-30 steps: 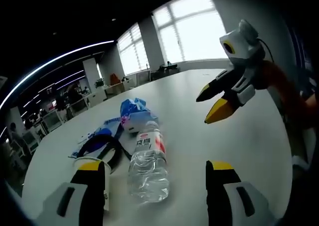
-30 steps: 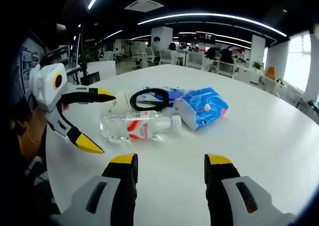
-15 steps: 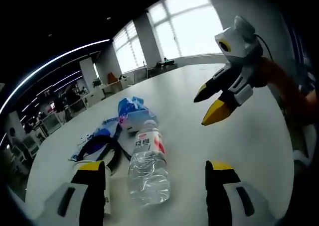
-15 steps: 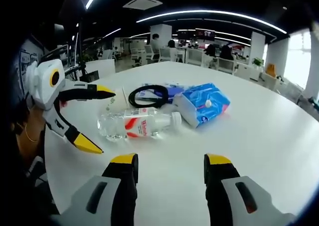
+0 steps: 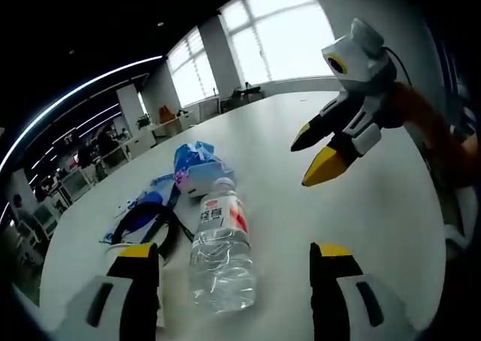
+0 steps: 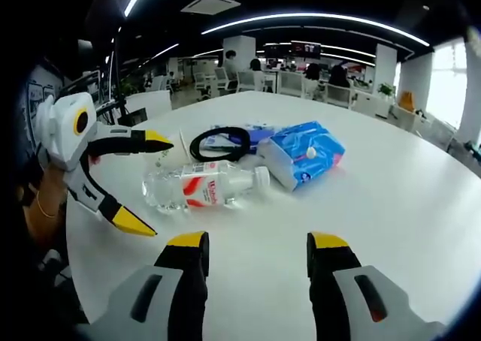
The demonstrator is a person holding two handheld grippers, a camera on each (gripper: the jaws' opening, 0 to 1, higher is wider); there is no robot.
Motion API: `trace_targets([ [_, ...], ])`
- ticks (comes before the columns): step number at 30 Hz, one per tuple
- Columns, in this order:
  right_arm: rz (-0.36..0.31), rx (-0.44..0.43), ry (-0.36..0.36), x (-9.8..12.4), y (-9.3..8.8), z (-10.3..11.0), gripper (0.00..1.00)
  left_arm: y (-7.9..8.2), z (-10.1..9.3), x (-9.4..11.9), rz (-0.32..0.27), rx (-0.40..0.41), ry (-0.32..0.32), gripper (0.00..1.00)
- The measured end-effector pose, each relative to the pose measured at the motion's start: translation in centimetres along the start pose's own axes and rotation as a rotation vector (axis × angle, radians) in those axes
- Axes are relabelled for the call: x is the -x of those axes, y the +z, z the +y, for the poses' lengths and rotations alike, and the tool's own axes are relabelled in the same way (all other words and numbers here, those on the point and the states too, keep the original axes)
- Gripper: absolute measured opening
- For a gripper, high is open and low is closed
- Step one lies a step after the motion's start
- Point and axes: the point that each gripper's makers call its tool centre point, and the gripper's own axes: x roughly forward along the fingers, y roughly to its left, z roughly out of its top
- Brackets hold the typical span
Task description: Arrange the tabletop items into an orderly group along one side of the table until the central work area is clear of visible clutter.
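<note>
Now both hand-held grippers, left (image 6: 143, 183) and right (image 5: 314, 155), hover spread above the table (image 6: 391, 198), flanking the bottle (image 6: 199, 187).

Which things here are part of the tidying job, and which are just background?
To tidy:
clear plastic water bottle with red label, lying on its side
blue tissue pack
black cable loop
paper cup
flat blue packet

Background:
white round table
office desks and chairs
windows
</note>
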Motion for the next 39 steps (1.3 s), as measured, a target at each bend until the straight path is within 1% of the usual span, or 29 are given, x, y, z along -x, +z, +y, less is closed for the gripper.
trace_targets([
  [11, -0.001, -0.03, 0.001, -0.1, -0.2, 0.0, 0.5, 0.1, 0.0, -0.4, 0.018, -0.006, 0.001, 0.82],
  [19, -0.002, -0.051, -0.004, -0.1, -0.3, 0.0, 0.49, 0.4, 0.0, -0.6, 0.023, -0.015, -0.002, 0.81],
  [22, -0.004, -0.077, -0.004, -0.3, -0.4, -0.2, 0.49, 0.5, 0.3, -0.8, 0.029, -0.013, 0.003, 0.81],
  [25, -0.007, -0.13, -0.001, -0.5, -0.4, -0.5, 0.49, 0.2, 0.4, -0.9, 0.043, -0.013, 0.004, 0.81],
  [26, -0.005, -0.137, 0.001, -0.6, -0.4, -0.6, 0.48, 0.1, 0.4, -1.0, 0.044, -0.015, 0.004, 0.81],
  [34, -0.023, -0.149, 0.008, -0.9, 0.1, -0.8, 0.48, 0.0, 0.5, -1.4, 0.061, -0.021, 0.001, 0.81],
  [39, -0.045, -0.171, 0.019, -1.1, 0.4, -1.0, 0.48, 0.2, 0.7, -1.4, 0.057, -0.018, 0.003, 0.8],
])
